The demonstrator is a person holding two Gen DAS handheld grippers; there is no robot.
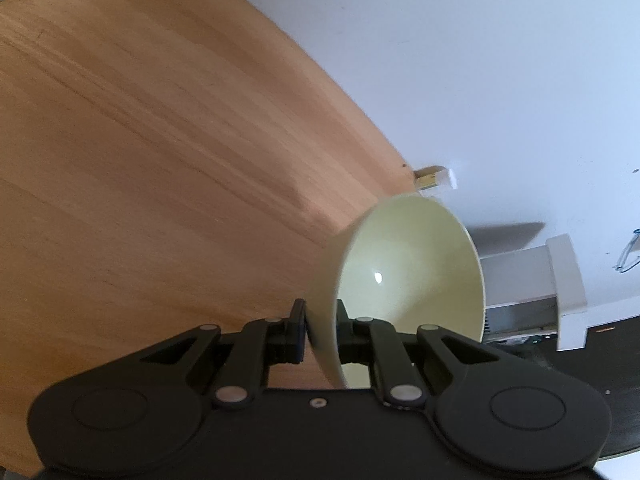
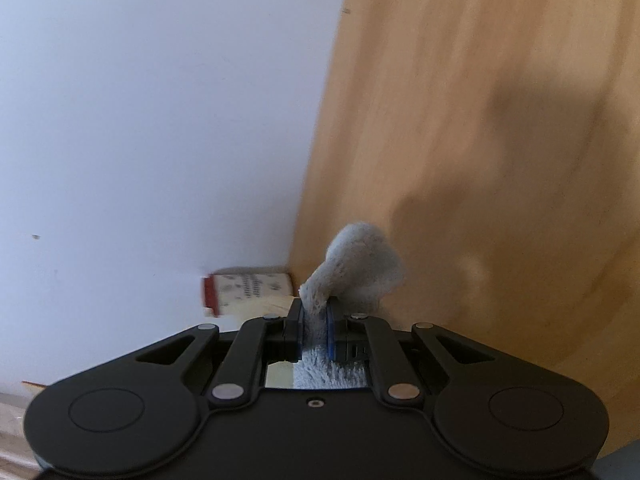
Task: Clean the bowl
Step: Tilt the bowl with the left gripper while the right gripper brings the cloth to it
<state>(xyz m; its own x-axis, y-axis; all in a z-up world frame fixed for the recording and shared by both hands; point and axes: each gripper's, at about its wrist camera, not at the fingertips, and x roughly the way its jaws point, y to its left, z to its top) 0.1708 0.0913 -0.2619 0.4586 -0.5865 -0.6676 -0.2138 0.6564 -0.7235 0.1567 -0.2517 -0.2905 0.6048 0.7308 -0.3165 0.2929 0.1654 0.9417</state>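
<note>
In the left wrist view, the left gripper (image 1: 321,330) is clenched on the rim of a pale green bowl (image 1: 404,276). One black finger presses the bowl's outer wall and the other sits inside, so the thin wall is pinched between the pads. The bowl is tipped on its side at the lower centre of the frame, with its opening turned toward the right and its glossy inside showing a small bright highlight. It is held above the wooden desk (image 1: 160,140), which fills the left and centre of the frame. The white wall (image 1: 460,60) takes up the upper right. Just above the bowl, where desk meets wall, sits a small white and yellowish object (image 1: 434,178), too blurred to identify. At the right edge a white box-shaped piece (image 1: 560,280) stands out from the wall.

In the right wrist view, the right gripper (image 2: 314,322) is closed tightly on a grey fuzzy cloth (image 2: 360,264). The cloth is squeezed between the blue-edged pads, with a rounded fold bulging up past the fingertips at lower centre and more of it showing behind the fingers. The desk (image 2: 500,120) covers the right half of this frame, blurred. The wall (image 2: 160,100) fills the left. At lower left, against the wall, lies a small package with a red end (image 2: 240,290). The bowl does not appear in this view.
</note>
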